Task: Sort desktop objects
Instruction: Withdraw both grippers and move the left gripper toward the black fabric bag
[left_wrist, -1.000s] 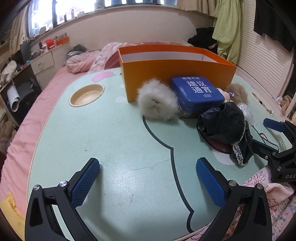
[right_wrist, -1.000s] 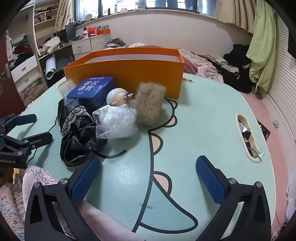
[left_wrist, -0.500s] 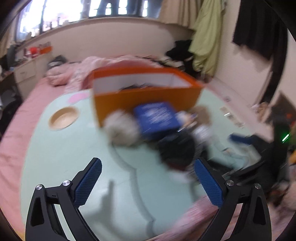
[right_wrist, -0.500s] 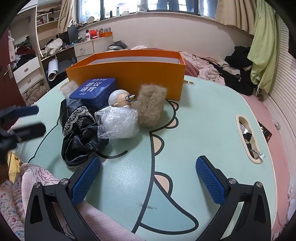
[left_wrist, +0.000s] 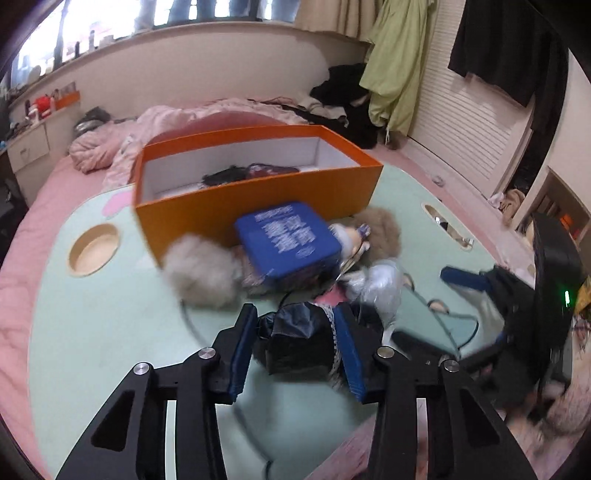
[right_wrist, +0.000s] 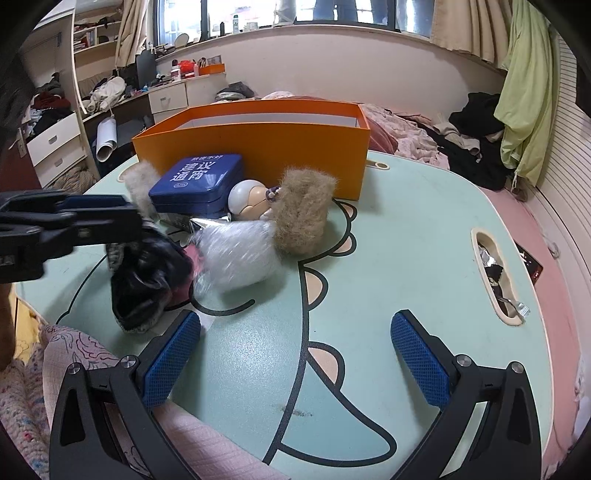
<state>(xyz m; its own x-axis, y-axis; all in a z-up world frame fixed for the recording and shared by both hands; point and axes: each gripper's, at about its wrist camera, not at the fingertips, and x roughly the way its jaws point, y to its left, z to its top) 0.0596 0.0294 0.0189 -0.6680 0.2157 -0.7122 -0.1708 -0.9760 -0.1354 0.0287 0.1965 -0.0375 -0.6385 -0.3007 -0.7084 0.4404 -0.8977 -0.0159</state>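
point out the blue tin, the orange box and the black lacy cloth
blue tin (right_wrist: 201, 176), right wrist view, middle of its printed lid
orange box (right_wrist: 258, 147), right wrist view, its front wall
black lacy cloth (left_wrist: 299, 343), left wrist view, dark bundle between the left tool's pads

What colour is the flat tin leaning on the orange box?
Blue tin with white lettering; clearest in the right wrist view.

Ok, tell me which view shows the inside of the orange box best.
The left wrist view. It looks down over the near wall of the orange box, showing its white inner walls and dark items lying on the bottom. The right wrist view shows the box from lower: mainly the orange front and a strip of inner wall, no contents.
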